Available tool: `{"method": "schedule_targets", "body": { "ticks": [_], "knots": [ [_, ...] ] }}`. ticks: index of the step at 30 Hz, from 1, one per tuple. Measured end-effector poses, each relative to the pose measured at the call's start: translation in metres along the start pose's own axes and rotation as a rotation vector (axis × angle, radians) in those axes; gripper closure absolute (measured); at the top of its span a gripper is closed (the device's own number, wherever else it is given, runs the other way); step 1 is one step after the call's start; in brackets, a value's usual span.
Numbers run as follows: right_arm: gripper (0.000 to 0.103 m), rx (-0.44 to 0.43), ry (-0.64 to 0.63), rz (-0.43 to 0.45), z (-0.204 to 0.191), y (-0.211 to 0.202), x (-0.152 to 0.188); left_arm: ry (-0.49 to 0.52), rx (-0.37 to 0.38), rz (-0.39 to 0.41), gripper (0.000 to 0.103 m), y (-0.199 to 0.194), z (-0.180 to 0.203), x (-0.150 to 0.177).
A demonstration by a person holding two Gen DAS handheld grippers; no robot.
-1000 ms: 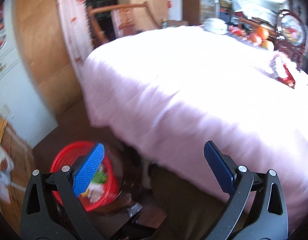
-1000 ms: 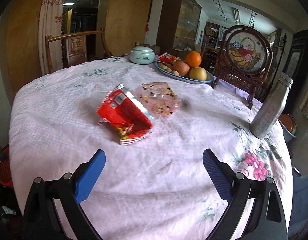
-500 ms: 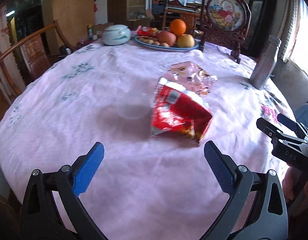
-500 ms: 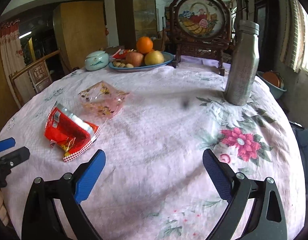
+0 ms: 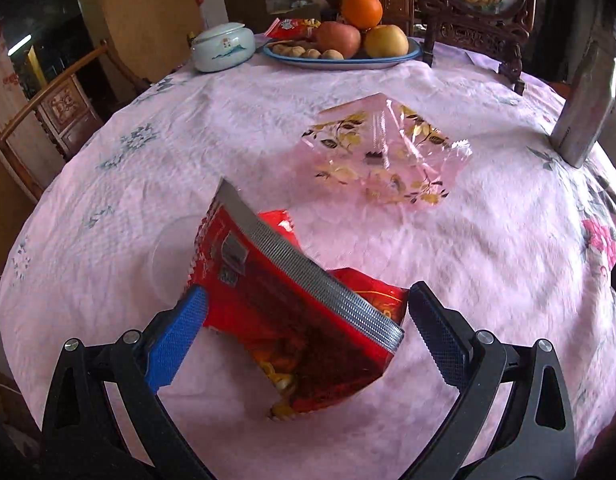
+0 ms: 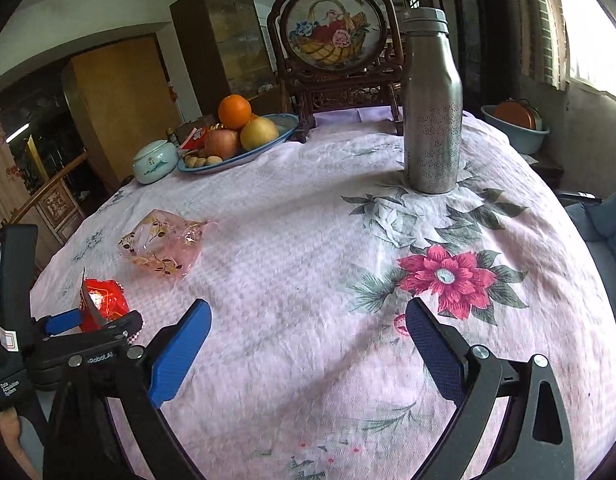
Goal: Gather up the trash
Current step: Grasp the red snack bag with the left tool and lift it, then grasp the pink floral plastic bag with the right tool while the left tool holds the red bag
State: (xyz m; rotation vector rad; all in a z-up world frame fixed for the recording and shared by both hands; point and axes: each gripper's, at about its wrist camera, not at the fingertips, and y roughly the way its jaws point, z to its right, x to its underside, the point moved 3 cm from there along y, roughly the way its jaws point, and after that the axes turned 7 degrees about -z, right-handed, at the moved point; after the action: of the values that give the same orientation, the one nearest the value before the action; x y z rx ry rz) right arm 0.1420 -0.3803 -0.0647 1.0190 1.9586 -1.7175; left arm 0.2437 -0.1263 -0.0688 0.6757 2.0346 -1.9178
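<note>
Red snack wrapper (image 5: 292, 312) between parted left gripper (image 5: 304, 320) fingers

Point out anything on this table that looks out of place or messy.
Two empty wrappers litter the pink tablecloth: a crumpled red snack bag lying torn open between the open left gripper's fingers, and a clear pink wrapper just beyond it. The fruit plate and steel bottle stand tidy.

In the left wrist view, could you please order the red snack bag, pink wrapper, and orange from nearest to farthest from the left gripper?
1. Red snack bag, between the left gripper's open fingers.
2. Pink wrapper, mid-table, beyond it.
3. Orange, on the far fruit plate.
</note>
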Motion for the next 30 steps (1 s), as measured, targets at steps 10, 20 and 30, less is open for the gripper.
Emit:
{"method": "schedule_targets", "body": {
  "ticks": [10,20,30],
  "knots": [
    [0.007,-0.046,-0.073,-0.037,-0.022,-0.003,0.012,-0.188,0.058,0.066,0.007,-0.047,-0.113,0.051],
    [0.007,-0.05,-0.126,-0.044,-0.033,-0.004,0.016,-0.068,0.083,0.067,0.007,-0.028,-0.082,0.045],
    [0.007,-0.063,-0.143,-0.071,-0.036,0.0,0.019,-0.111,0.176,-0.069,0.007,0.005,-0.09,0.04]
  ]
}}
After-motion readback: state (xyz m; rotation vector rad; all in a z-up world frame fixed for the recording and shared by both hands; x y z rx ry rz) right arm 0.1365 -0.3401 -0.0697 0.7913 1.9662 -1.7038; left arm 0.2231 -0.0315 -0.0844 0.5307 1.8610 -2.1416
